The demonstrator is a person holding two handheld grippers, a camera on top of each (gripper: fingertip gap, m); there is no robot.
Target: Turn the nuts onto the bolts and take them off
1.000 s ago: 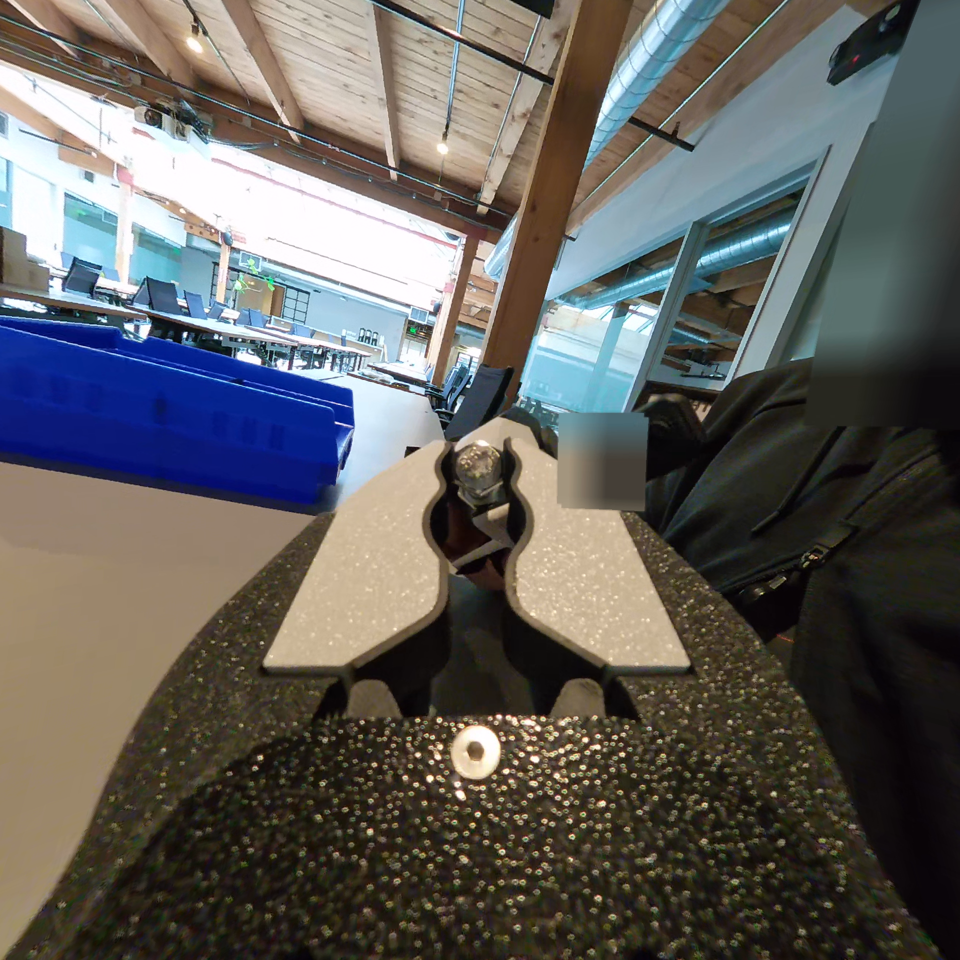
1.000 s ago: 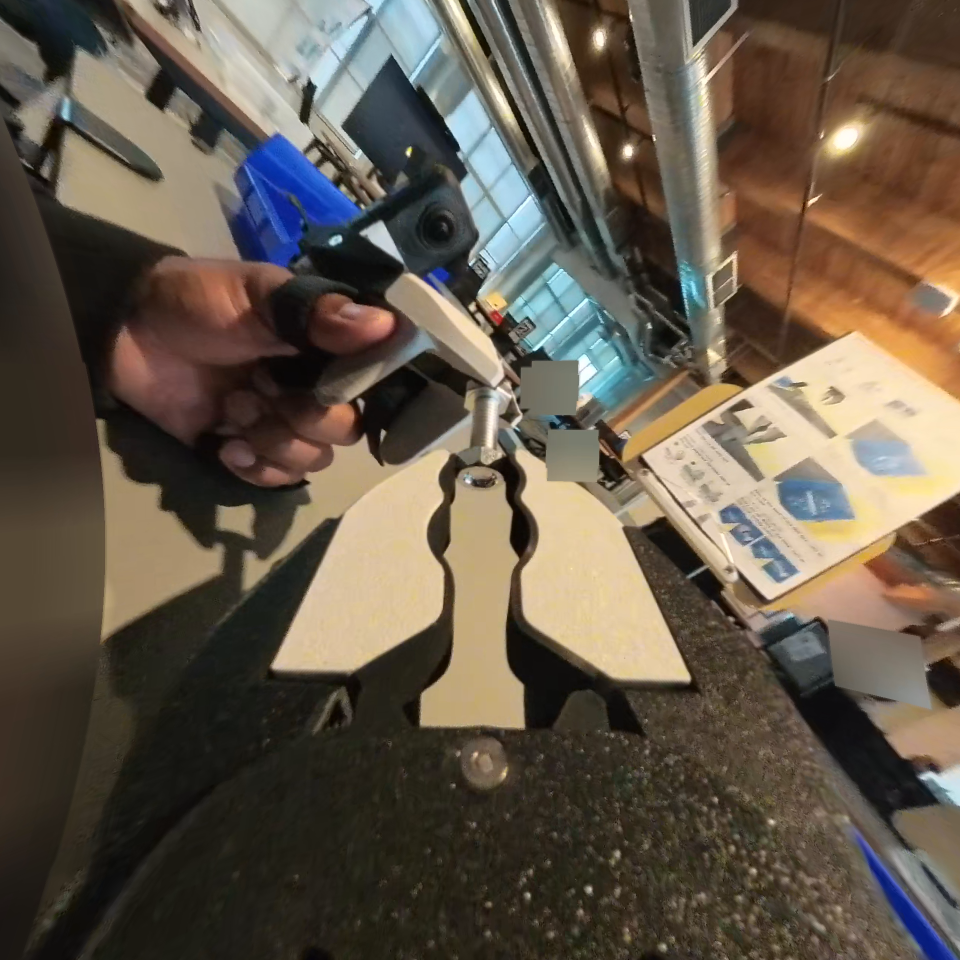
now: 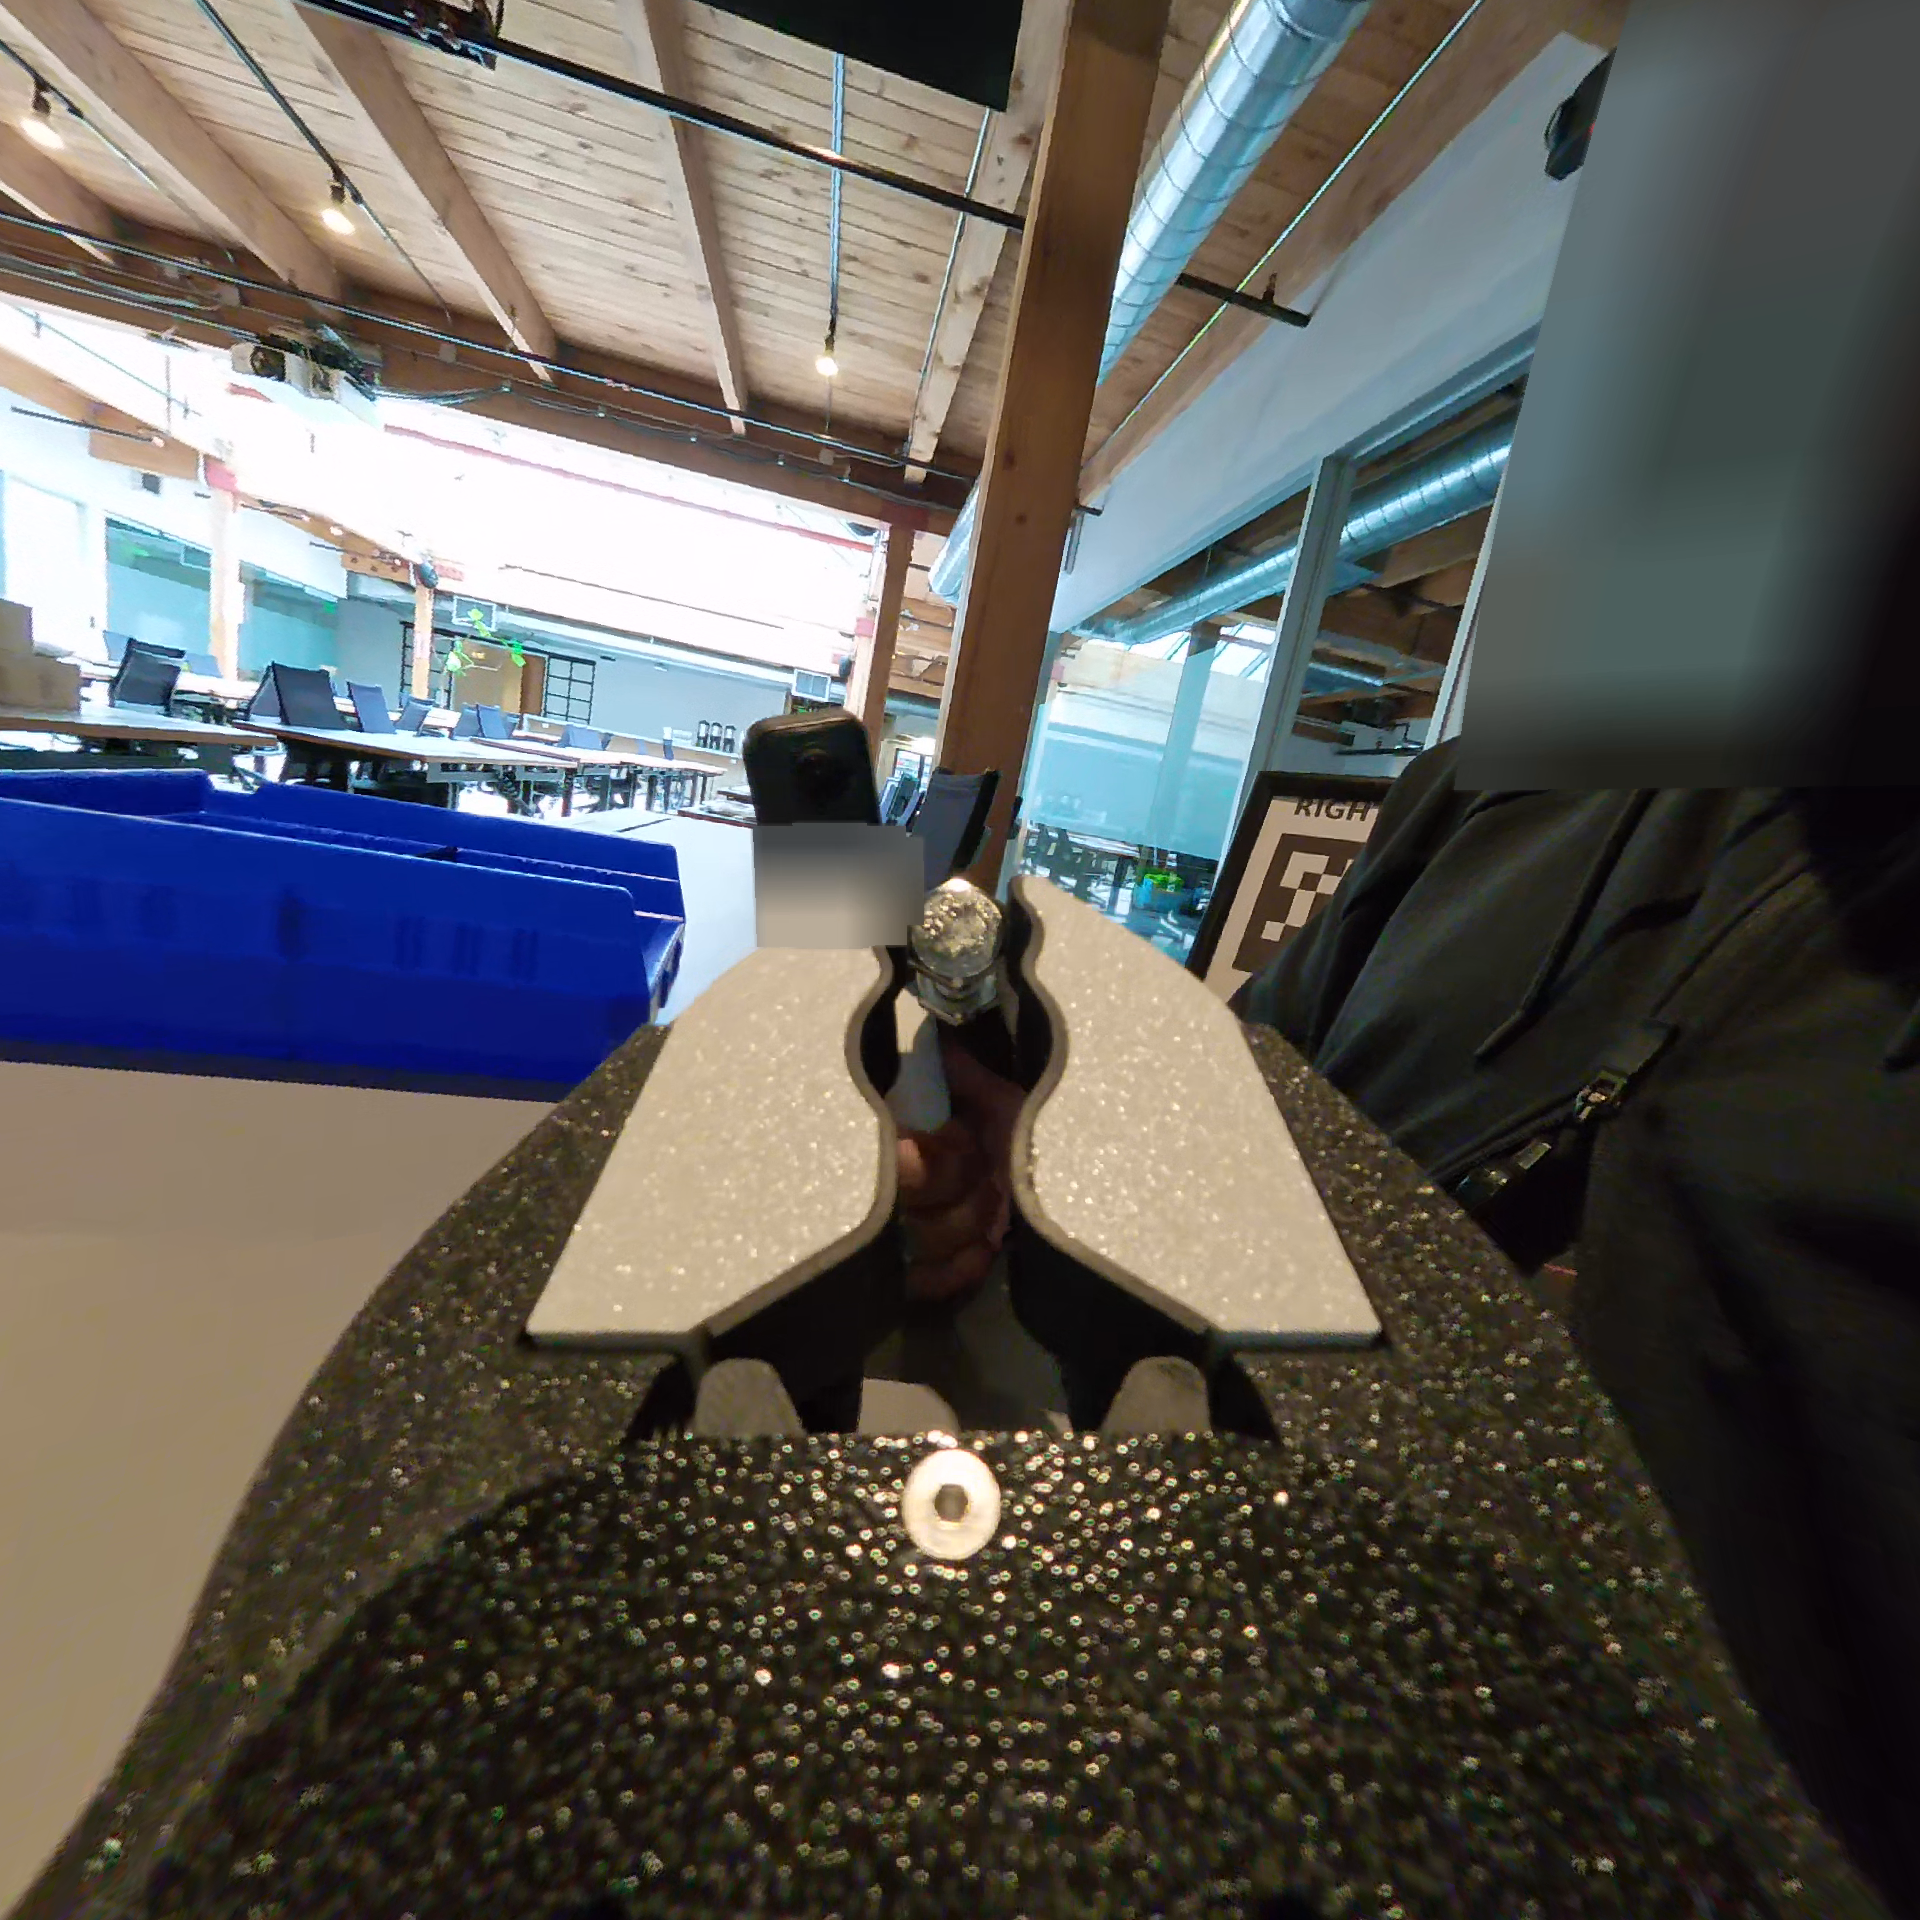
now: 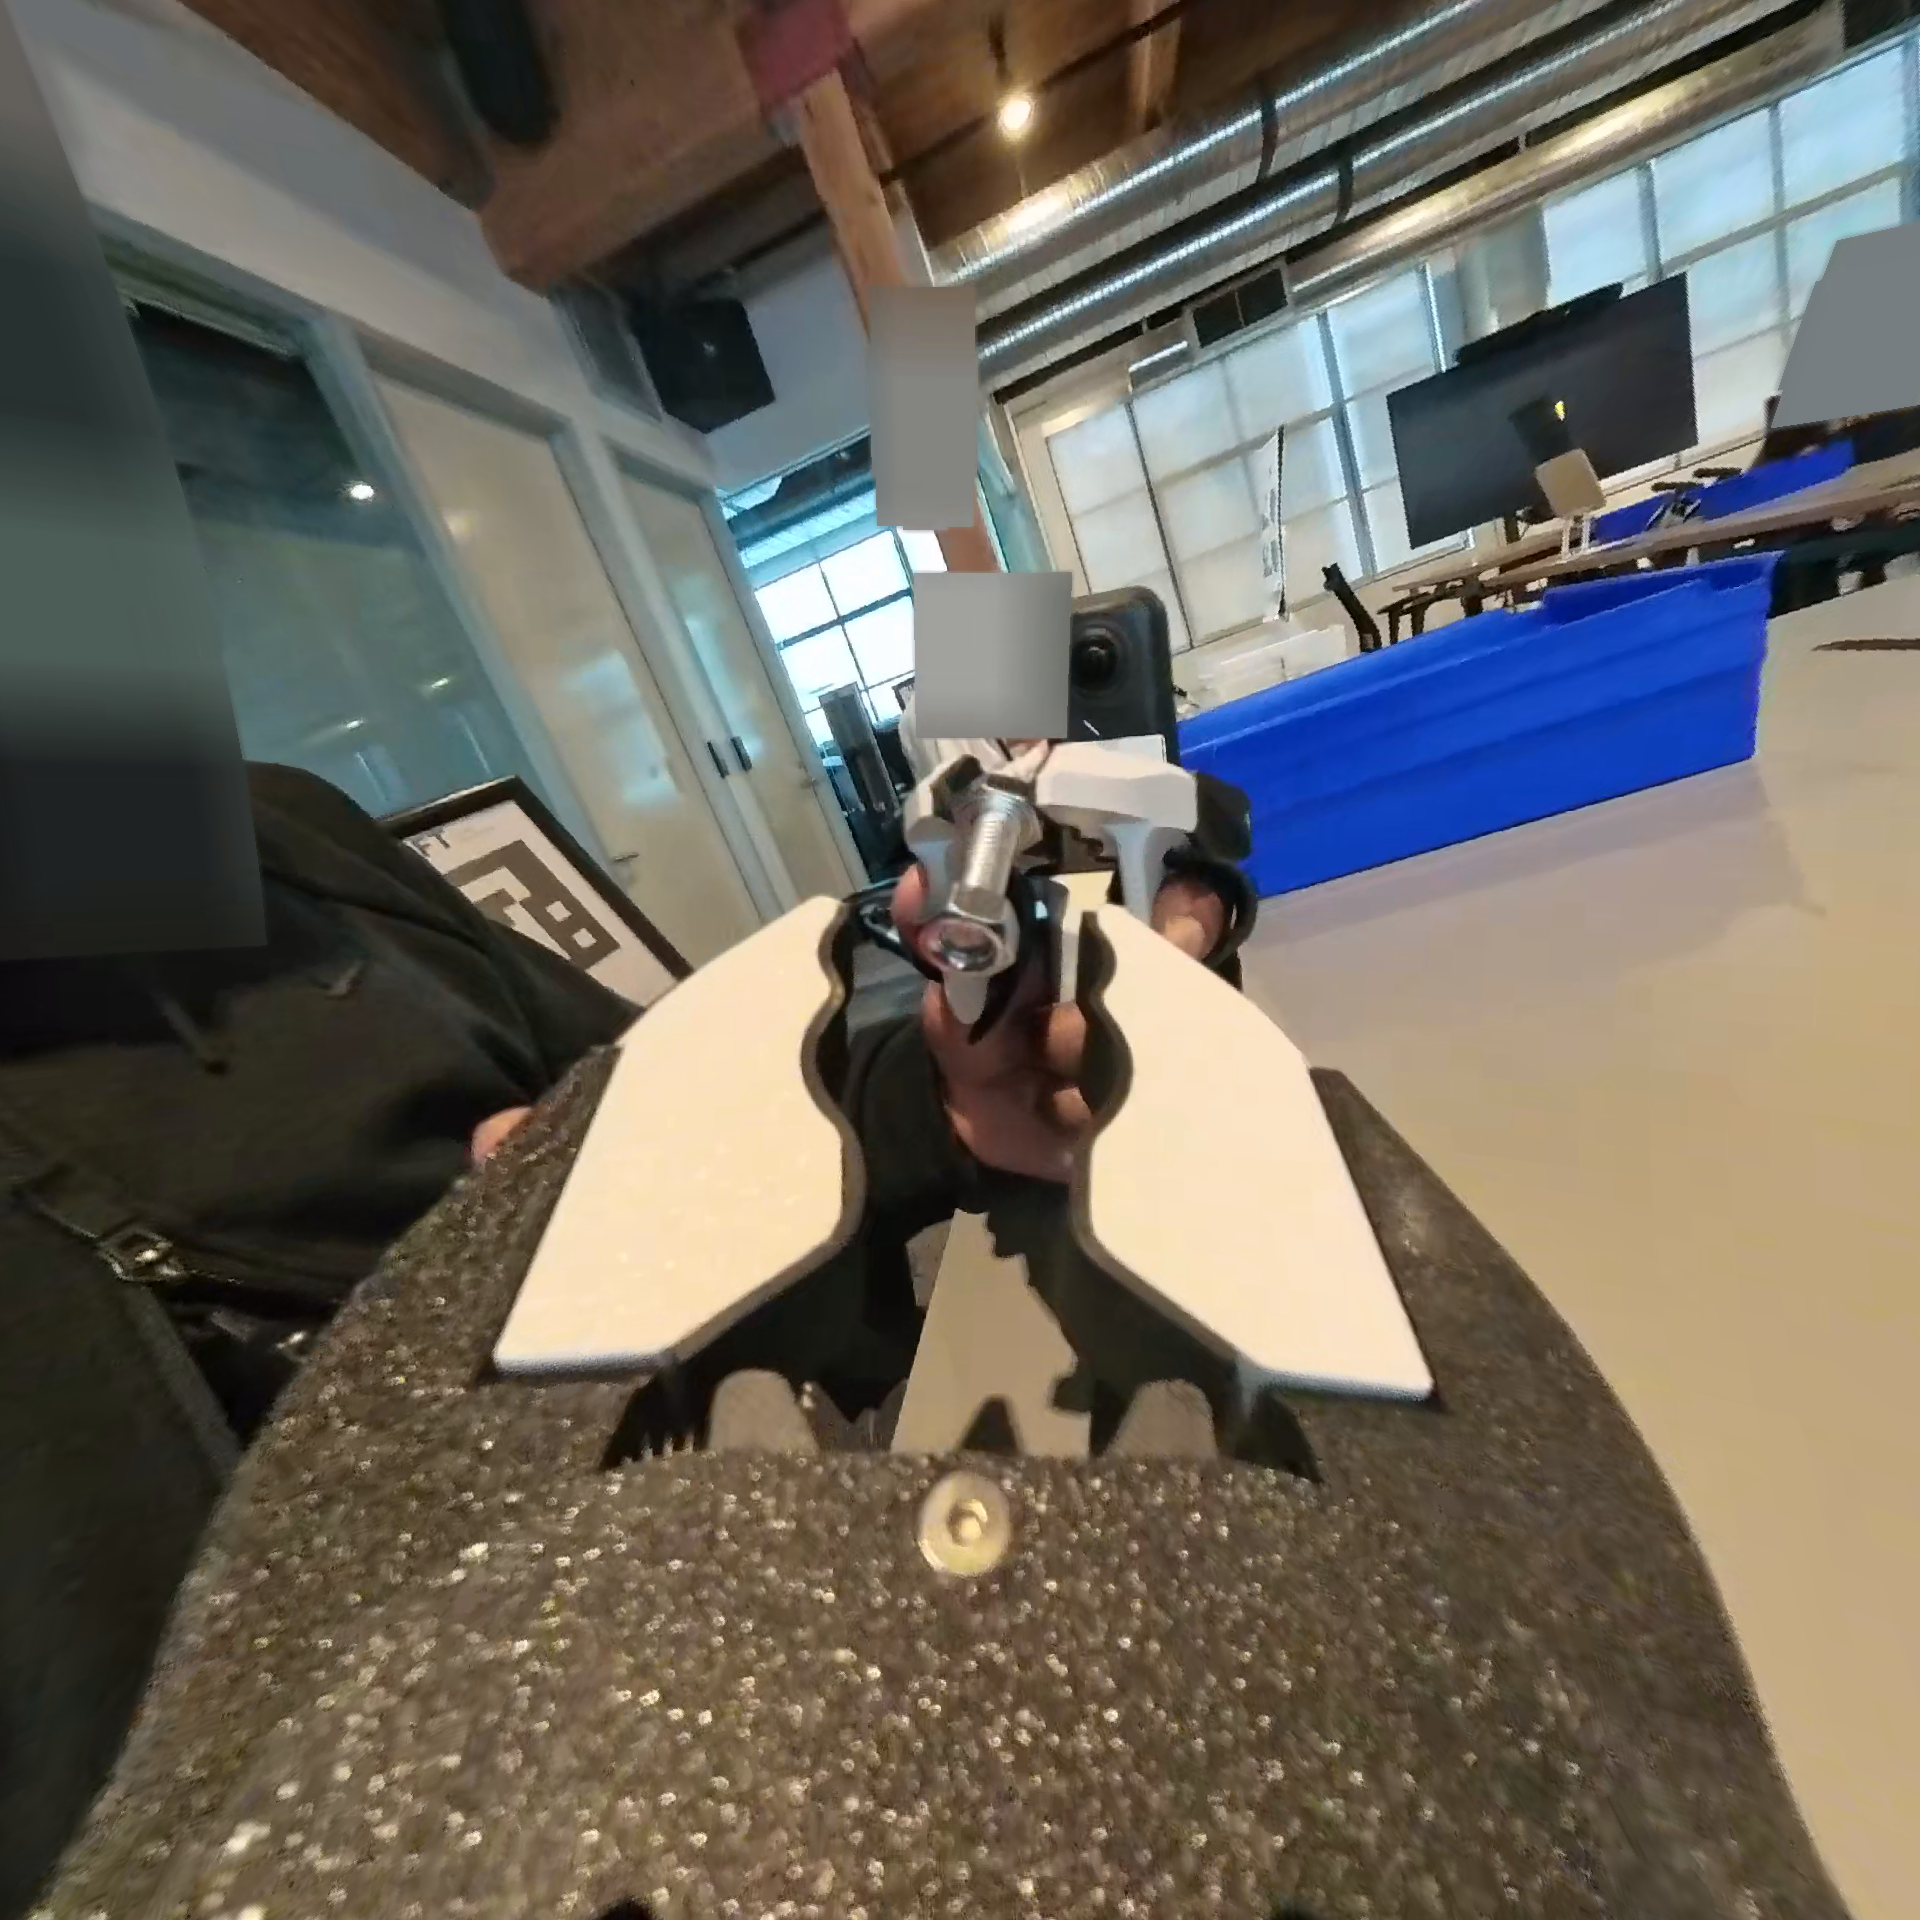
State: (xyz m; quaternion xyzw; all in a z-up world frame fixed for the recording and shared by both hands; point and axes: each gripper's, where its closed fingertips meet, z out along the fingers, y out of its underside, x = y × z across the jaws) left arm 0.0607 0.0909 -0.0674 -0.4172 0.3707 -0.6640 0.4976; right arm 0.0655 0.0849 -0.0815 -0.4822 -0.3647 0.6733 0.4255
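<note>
1. While the left gripper (image 3: 954, 935) clamps the bolt (image 4: 982, 864) at its head end, the nut (image 4: 971, 940) sits near the threaded tip.
2. The right gripper (image 4: 961, 935) stands with fingers apart around the nut, not touching it.
3. A blue bin (image 3: 332, 925) rests along the table's (image 3: 208, 1299) far edge.

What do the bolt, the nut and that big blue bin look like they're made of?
The bolt looks like bright, plated steel: silvery, with shiny threads. The nut on its end has the same mirror-like metal glint. The blue bin seems moulded plastic: an even, saturated colour with a soft sheen and ribbed walls.
</note>
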